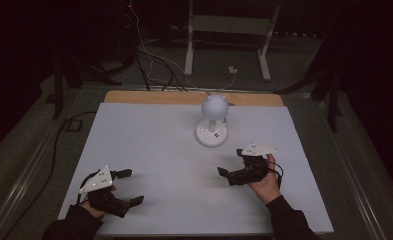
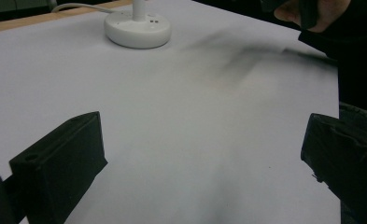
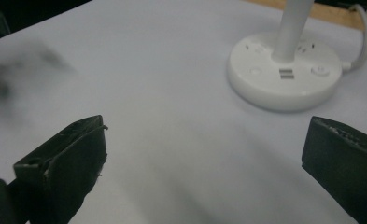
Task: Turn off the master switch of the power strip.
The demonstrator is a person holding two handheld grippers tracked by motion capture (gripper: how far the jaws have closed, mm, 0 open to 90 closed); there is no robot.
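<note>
The white desk lamp (image 1: pixel 212 122) stands upright on its round base, beyond the right gripper (image 1: pixel 230 169) and nearer it than the left gripper (image 1: pixel 132 187). Both grippers hold nothing, jaws spread wide.

This is looking like a lab or test room, though the dimness is making it hard to be sure. A white sheet (image 1: pixel 149 165) is covering a wooden table (image 1: pixel 134 97), loose cables (image 1: pixel 149 65) are trailing over the grey floor, and a white metal stand (image 1: pixel 229 30) is standing behind among dark frames.
</note>
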